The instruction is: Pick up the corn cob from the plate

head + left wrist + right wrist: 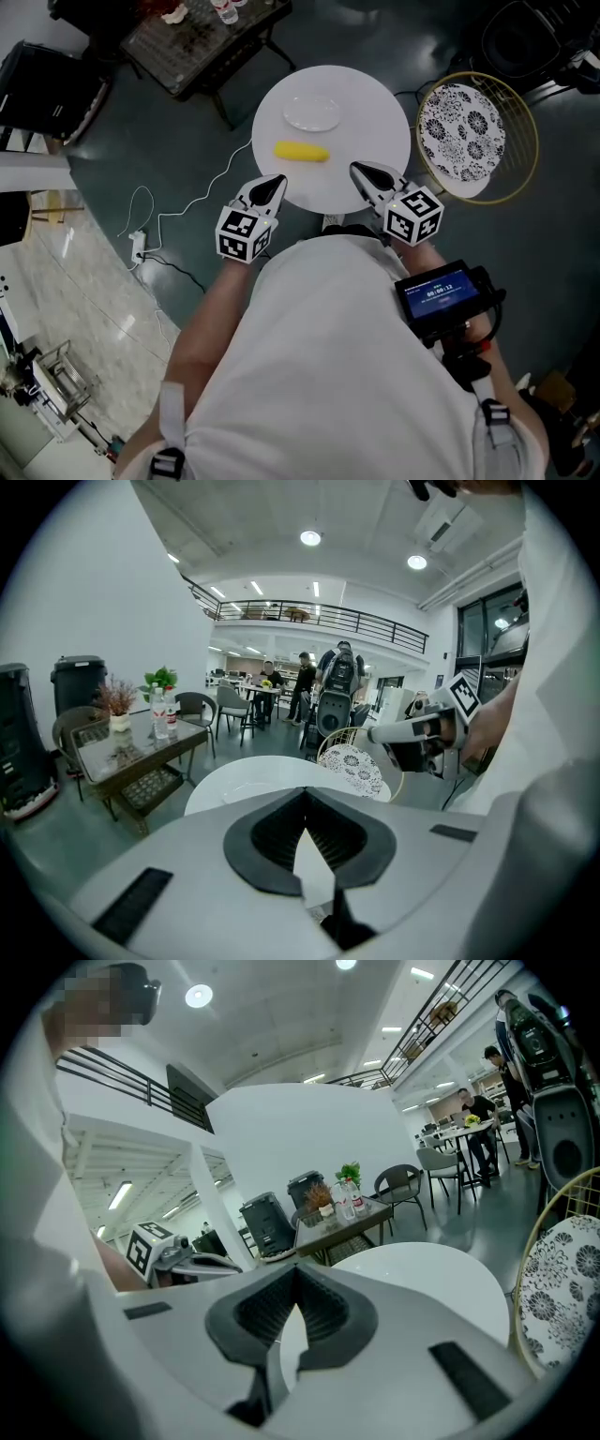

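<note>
The yellow corn cob (pixel 301 152) lies on the round white table (pixel 375 103), just in front of a clear plate (pixel 312 113) and not on it. My left gripper (pixel 278 178) hovers at the table's near edge, left of and below the cob, jaws shut and empty. My right gripper (pixel 356 169) hangs to the cob's right, jaws also shut with nothing held. In the left gripper view the left gripper (pixel 304 808) has its pads together and the right gripper (pixel 417 742) shows beyond. In the right gripper view the right gripper (pixel 295 1279) is closed. The jaws hide the cob in both gripper views.
A wire chair with a floral cushion (pixel 461 127) stands right of the table. A dark low table with bottles (pixel 202 33) sits at the back left. A white cable (pixel 187 211) runs over the floor to a power strip (pixel 138 246). People sit far off (pixel 305 682).
</note>
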